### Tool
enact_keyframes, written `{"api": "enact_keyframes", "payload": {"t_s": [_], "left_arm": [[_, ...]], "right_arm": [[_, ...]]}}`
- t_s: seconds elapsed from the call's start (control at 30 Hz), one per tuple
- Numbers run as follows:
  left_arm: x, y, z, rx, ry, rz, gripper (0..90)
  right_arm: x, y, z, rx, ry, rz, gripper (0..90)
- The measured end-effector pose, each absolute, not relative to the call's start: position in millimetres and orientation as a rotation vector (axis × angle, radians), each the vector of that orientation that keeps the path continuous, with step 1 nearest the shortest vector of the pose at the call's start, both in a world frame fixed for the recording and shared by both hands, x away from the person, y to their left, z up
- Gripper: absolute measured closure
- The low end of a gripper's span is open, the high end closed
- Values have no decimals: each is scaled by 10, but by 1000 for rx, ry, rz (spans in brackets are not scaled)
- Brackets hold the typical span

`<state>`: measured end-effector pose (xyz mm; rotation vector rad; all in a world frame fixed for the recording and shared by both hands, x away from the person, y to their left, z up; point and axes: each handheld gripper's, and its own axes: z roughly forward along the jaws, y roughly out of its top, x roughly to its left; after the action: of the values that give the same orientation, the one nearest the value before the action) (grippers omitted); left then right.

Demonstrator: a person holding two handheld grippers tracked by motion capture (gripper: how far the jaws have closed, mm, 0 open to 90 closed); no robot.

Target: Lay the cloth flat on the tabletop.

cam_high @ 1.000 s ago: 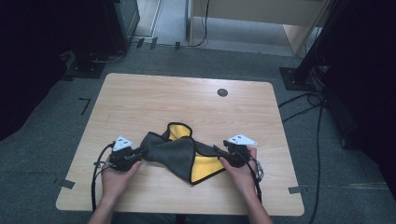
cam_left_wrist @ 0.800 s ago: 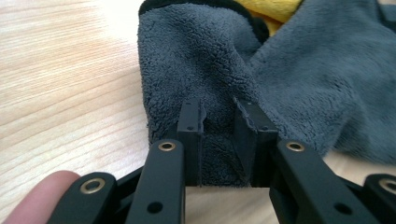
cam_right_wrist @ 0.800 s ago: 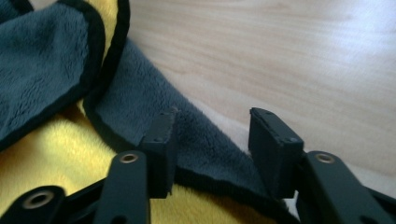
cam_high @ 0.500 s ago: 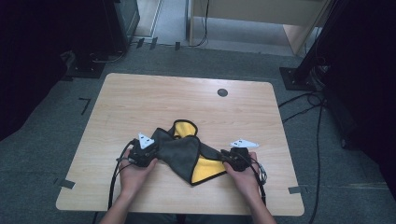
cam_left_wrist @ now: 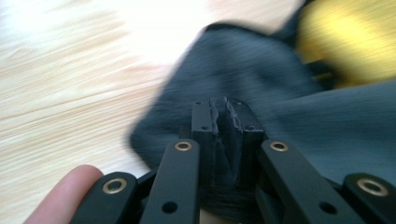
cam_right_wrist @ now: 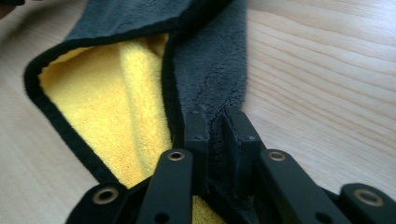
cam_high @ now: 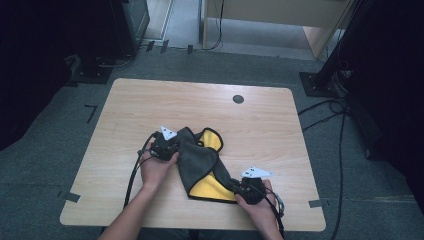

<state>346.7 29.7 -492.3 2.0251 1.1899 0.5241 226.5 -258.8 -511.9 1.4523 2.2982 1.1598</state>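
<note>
A cloth (cam_high: 200, 160), dark grey on one face and yellow on the other, lies crumpled near the front of the wooden table (cam_high: 200, 110). My left gripper (cam_high: 172, 145) holds its left edge, jaws shut on the grey fabric (cam_left_wrist: 261, 93). My right gripper (cam_high: 234, 186) is shut on the cloth's front right corner, where the grey face (cam_right_wrist: 210, 70) folds over the yellow face (cam_right_wrist: 116, 98). The cloth stretches diagonally between the two grippers.
A small dark round hole (cam_high: 238, 99) sits in the table near its far edge. Cables (cam_high: 132, 175) trail from both grippers toward the front edge. Black stands and cables are on the floor around the table.
My left gripper has carried its edge of the cloth to the right and away from me. My right gripper has pulled its corner toward the front edge, so the cloth now runs diagonally.
</note>
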Motion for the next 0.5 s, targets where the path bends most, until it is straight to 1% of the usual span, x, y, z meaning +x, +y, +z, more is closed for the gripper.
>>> {"api": "enact_keyframes", "payload": {"t_s": [0.03, 0.1, 0.13, 0.2, 0.33, 0.37, 0.43, 0.47, 0.5], "left_arm": [[3467, 297, -4923, 2025, 1190, 524, 812], [3340, 195, -4854, 1990, 1147, 471, 802], [3262, 96, -4825, 1980, 1106, 420, 791], [3146, -101, -4815, 1993, 1044, 389, 752], [3041, -444, -4908, 2038, 1006, 358, 652], [3023, -550, -4957, 2054, 1013, 365, 594], [3013, -599, -4978, 2056, 1026, 379, 526], [3008, -632, -4988, 2058, 1030, 381, 526], [3003, -668, -4996, 2062, 1039, 388, 486]], "right_arm": [[2265, -2588, -5119, 1452, 2298, 1160, 795], [2277, -2598, -5122, 1461, 2293, 1175, 799], [2284, -2601, -5126, 1475, 2293, 1188, 801], [2296, -2603, -5136, 1505, 2288, 1196, 802], [2285, -2592, -5138, 1499, 2286, 1188, 800], [2282, -2599, -5147, 1494, 2283, 1191, 798], [2282, -2608, -5155, 1496, 2281, 1192, 795], [2282, -2608, -5155, 1496, 2281, 1192, 795], [2283, -2610, -5158, 1495, 2283, 1193, 793]]}}
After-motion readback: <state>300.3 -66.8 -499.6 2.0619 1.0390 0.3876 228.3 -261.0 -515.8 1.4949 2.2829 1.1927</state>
